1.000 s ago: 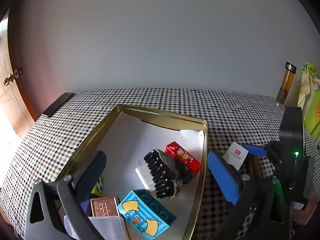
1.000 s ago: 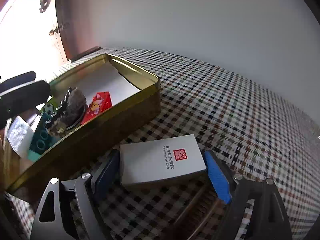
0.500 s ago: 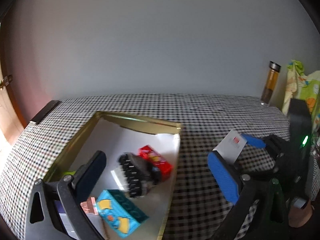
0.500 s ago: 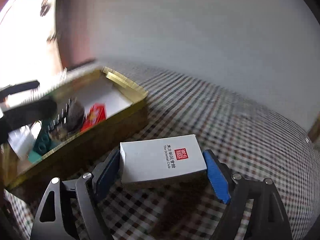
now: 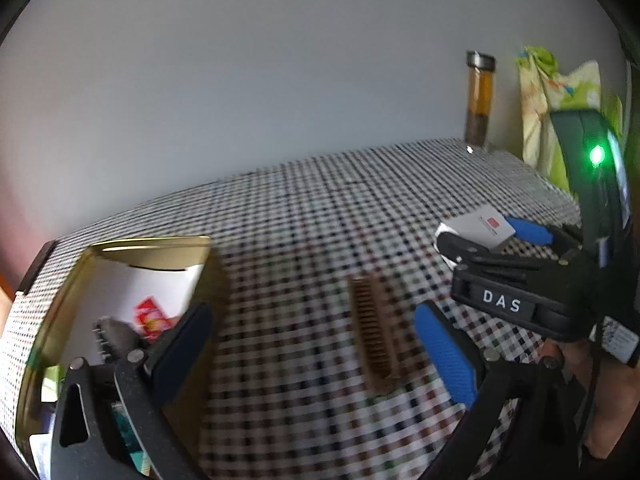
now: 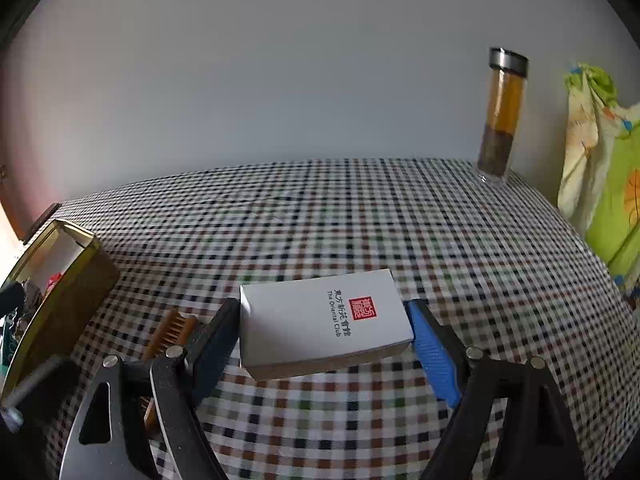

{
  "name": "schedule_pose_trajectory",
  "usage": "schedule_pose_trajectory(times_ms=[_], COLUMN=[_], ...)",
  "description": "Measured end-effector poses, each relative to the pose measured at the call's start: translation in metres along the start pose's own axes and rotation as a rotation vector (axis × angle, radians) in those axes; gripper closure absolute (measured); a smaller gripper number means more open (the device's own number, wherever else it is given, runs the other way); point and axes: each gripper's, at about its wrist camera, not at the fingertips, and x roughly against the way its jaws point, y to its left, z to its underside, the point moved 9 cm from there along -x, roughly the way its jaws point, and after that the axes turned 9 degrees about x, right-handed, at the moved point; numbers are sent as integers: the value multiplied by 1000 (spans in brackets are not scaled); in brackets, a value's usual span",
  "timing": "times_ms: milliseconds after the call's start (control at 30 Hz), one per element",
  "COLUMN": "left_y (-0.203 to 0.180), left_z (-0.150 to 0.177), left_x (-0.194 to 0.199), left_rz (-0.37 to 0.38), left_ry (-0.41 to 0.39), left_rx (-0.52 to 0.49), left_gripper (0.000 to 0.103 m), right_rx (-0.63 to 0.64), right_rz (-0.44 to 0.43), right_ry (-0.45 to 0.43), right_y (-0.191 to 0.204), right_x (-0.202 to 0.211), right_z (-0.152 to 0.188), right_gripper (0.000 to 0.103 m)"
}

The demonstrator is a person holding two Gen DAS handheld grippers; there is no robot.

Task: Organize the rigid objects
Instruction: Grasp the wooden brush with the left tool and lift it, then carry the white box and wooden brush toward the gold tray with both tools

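Note:
My right gripper [image 6: 324,344] is shut on a white box with a red seal [image 6: 320,320] and holds it above the checked cloth; the box also shows in the left wrist view [image 5: 480,230]. My left gripper [image 5: 316,336] is open and empty above the cloth, with a brown wooden comb [image 5: 374,340] lying between its fingers. The comb shows partly behind the right gripper's left finger [image 6: 168,332]. A gold tin [image 5: 152,252] at the left holds a red block [image 5: 150,318], a dark hair brush [image 5: 112,340] and other toys.
A tall glass bottle with amber liquid [image 6: 502,116] stands at the table's far right by the wall. A green and yellow cloth [image 6: 600,160] hangs at the right edge. The gold tin [image 6: 68,280] sits at the left in the right wrist view.
Both grippers have swung right, away from the tin. The right gripper has lifted the white box off the cloth. The comb now lies in front of the left gripper.

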Motion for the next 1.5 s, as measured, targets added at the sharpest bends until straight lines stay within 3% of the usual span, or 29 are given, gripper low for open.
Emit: schedule_pose_trajectory(times_ms=[167, 233, 333, 633, 900, 1167, 1500], left_y=[-19, -23, -24, -25, -20, -23, -12], left_z=[9, 15, 25, 28, 26, 16, 8], left_x=[-25, -36, -52, -54, -51, -40, -32], left_rz=[20, 40, 57, 99, 105, 65, 73], left_ry=[75, 119, 178, 187, 175, 100, 47], left_rx=[-48, -42, -27, -2, 30, 0, 64], left_gripper=[25, 43, 59, 79, 79, 79, 79], right_rx=[-34, -31, -35, -37, -50, -57, -53], right_rz=[4, 4, 2, 2, -15, -14, -4], right_ry=[9, 6, 5, 9, 3, -21, -53], right_y=[-8, -9, -10, -9, -8, -8, -7], right_x=[-3, -3, -1, -4, -2, 3, 11], right_z=[2, 0, 1, 3, 3, 3, 0], right_gripper=[19, 19, 19, 19, 19, 19, 19])
